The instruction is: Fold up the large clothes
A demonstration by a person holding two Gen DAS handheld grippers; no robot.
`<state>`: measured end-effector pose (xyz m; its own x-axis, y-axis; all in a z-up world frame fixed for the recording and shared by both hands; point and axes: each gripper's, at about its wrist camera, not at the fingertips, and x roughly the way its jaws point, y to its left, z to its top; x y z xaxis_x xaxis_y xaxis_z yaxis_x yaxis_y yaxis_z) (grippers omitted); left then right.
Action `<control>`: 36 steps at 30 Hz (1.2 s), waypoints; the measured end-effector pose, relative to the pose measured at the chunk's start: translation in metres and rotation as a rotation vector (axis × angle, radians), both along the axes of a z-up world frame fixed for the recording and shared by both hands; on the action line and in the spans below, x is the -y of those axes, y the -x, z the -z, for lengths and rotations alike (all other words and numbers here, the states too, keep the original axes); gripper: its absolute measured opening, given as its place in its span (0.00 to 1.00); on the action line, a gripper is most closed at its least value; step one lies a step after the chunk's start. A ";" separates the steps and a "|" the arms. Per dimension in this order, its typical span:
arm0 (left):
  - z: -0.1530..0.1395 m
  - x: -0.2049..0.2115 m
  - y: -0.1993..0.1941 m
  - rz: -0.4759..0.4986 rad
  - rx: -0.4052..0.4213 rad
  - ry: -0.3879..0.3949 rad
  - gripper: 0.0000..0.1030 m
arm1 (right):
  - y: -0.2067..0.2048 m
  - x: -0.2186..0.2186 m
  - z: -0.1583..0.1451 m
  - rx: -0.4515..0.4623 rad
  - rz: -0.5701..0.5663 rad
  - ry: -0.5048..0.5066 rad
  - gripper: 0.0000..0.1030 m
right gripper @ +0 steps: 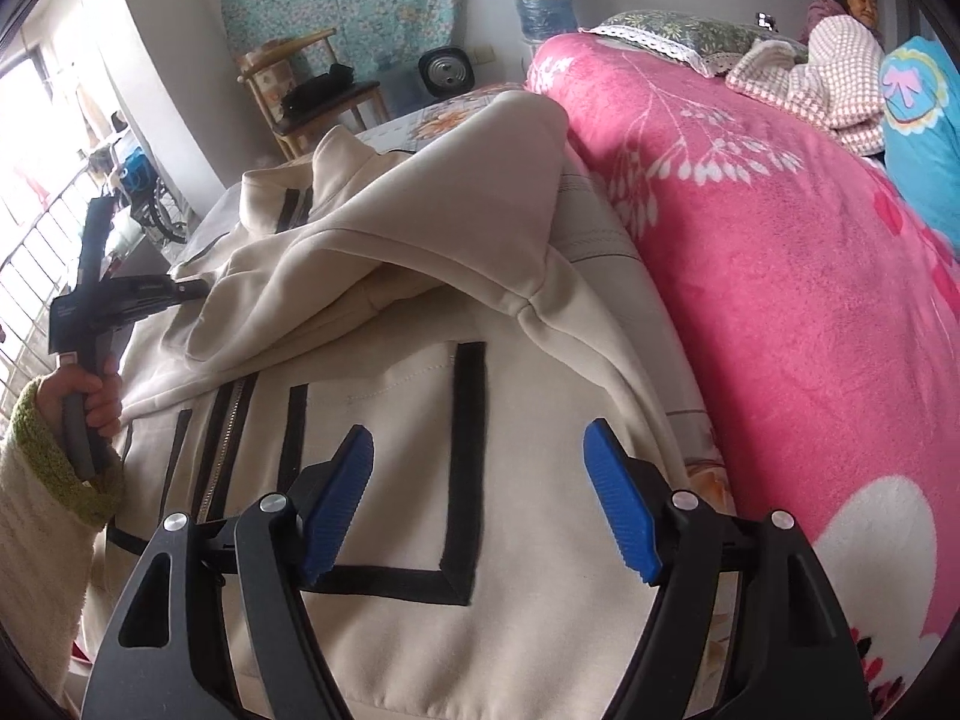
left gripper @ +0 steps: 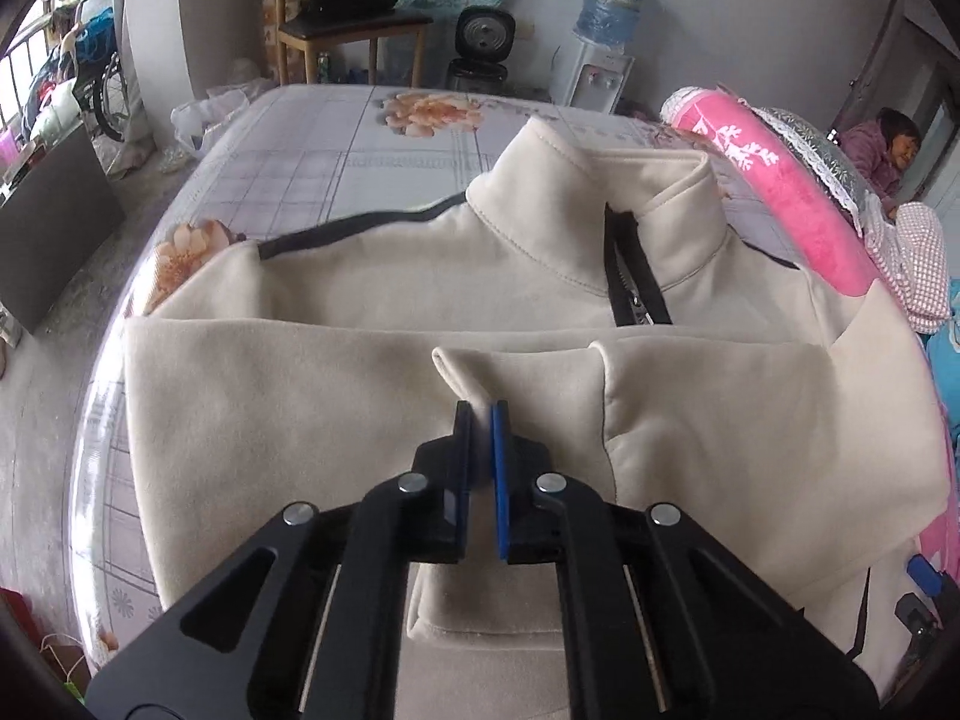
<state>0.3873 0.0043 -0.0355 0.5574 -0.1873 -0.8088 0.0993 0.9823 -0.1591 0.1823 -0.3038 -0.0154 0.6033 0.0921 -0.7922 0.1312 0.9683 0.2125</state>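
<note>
A bed with a flowered sheet carries a cream jacket, spread flat beside a pink blanket. One sleeve lies folded across its front. The left gripper pinches that sleeve's cuff. The right gripper hangs released above the jacket's pocket.

A cream jacket and pink blanket lie on the floral-sheeted bed.

Left claw angled down, jaws pinched together, right claw angled down, jaws spread wide
</note>
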 end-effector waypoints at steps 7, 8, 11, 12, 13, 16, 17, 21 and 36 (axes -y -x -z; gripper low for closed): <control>-0.081 -0.048 0.048 -0.080 0.218 0.062 0.05 | 0.002 0.002 -0.009 0.011 0.004 0.025 0.69; -0.081 -0.058 0.050 -0.110 0.214 0.065 0.05 | 0.002 0.001 -0.009 0.009 0.001 0.027 0.69; -0.052 -0.089 0.043 -0.179 0.100 0.067 0.05 | -0.002 -0.001 -0.014 -0.002 -0.022 0.020 0.69; -0.038 -0.098 0.041 -0.188 0.047 0.091 0.05 | -0.004 -0.002 -0.017 -0.006 -0.029 0.026 0.69; -0.023 -0.107 0.041 -0.199 -0.004 0.129 0.05 | -0.007 -0.003 -0.022 -0.006 -0.036 0.038 0.69; -0.005 -0.121 0.050 -0.219 -0.038 0.196 0.06 | -0.019 -0.005 -0.040 0.023 -0.056 0.078 0.69; -0.003 -0.124 0.053 -0.222 -0.035 0.218 0.06 | -0.025 -0.004 -0.046 0.033 -0.058 0.087 0.69; 0.001 -0.126 0.059 -0.221 -0.022 0.235 0.06 | -0.057 0.005 -0.048 0.026 -0.055 0.089 0.69; -0.019 -0.104 0.101 -0.044 0.012 0.253 0.23 | -0.064 -0.043 0.000 -0.086 -0.188 0.486 0.61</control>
<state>0.2861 0.1087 -0.0166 0.5788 -0.3585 -0.7324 0.0605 0.9146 -0.3999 0.2465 -0.2608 -0.0158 0.5426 -0.1982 -0.8163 -0.0570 0.9609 -0.2711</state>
